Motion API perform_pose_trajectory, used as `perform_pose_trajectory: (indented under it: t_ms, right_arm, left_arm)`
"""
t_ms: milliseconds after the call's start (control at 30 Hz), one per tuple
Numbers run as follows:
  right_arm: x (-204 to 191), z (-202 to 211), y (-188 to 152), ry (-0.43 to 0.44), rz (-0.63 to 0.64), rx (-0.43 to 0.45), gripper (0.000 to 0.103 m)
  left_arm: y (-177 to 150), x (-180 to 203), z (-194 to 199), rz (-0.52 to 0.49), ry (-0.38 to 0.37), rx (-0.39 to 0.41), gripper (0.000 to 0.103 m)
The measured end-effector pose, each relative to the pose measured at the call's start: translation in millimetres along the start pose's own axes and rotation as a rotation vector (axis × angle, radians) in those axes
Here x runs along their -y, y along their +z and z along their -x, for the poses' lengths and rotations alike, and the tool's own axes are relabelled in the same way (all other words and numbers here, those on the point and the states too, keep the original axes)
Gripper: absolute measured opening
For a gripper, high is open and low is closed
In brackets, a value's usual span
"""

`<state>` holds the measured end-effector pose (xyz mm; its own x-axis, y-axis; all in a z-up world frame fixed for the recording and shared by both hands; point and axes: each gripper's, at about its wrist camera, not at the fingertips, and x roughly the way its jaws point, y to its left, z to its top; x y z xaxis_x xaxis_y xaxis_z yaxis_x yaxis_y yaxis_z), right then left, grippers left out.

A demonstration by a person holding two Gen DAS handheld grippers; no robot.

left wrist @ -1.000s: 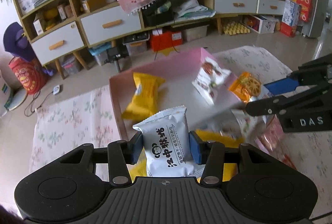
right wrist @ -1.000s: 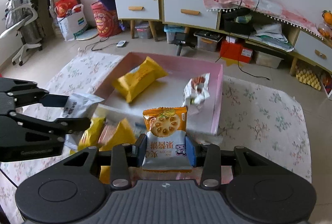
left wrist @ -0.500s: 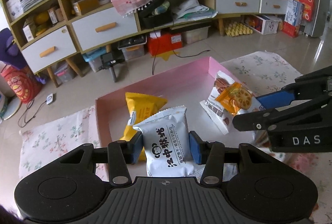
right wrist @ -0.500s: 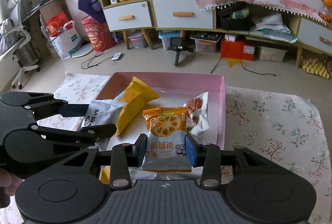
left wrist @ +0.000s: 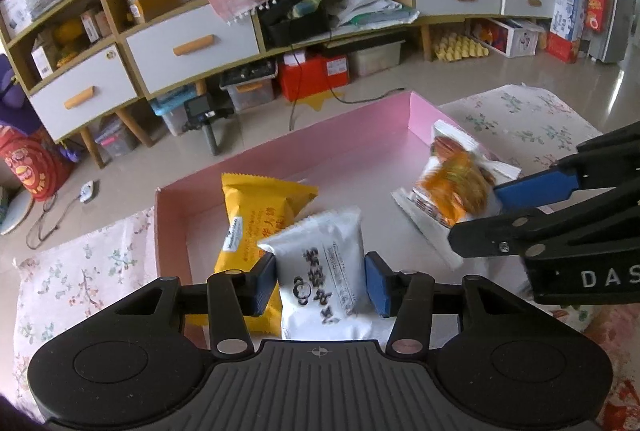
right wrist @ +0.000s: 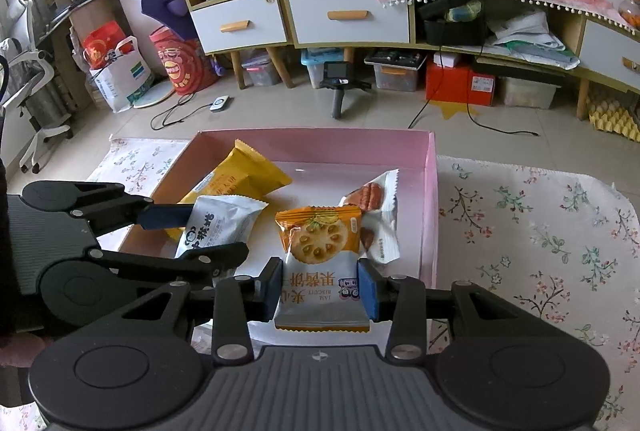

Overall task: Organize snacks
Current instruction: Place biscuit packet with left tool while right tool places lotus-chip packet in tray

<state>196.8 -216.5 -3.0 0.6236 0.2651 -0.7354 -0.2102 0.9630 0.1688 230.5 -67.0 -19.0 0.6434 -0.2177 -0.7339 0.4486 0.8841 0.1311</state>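
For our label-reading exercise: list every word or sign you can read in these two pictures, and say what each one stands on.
"DAS" – on the right gripper, side of its body.
"JAM BISCUIT" – upside down on the orange biscuit packet.
Chinese characters on the white packet and yellow packet: printed large, not transcribed here.
Red bag, boxes on shelves: too small or blurred.

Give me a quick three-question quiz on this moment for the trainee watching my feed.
1. True or false: the pink tray holds no snacks yet.
2. What sits between the pads of the right gripper? A: a yellow packet. B: a jam biscuit packet. C: a fan.
3. Which gripper holds the white packet with black writing?

Key
1. False: a yellow packet and a white nut-picture packet lie in it.
2. B; the jaws are starting to open, with the packet between them.
3. The left gripper.
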Motion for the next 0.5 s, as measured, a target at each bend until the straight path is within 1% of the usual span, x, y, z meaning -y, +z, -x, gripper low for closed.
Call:
perform_pose_trajectory:
  t_ms: [33, 100, 167, 233, 500]
  right_arm:
    - [0.8, 0.2, 0.1, -0.004, -0.003, 0.0, 0.026]
    - [2.1, 1.6, 0.9, -0.008, -0.005, 0.001, 0.036]
    - [2.2, 3.1, 1.9, -0.011, -0.006, 0.005, 0.039]
    - [3.5, 4.2, 2.5, -0.012, -0.012, 0.007, 0.04]
    - [1.1, 14.5, 1.4, -0.025, -0.011, 0.005, 0.047]
  left_arm:
    - [-0.3, -0.4, -0.7, -0.001, 0.003, -0.002, 0.053]
    - [-1.0, -1.2, -1.2, 0.0, 0.0, -0.009, 0.057]
    - [-0.8, -0.9, -1.4, -0.001, -0.001, -0.014, 0.058]
    - [-1.3, -1.2, 0.3, 0.0, -0.004, -0.015, 0.062]
    - [-2.0, -1.6, 18.0, 0.005, -0.007, -0.001, 0.068]
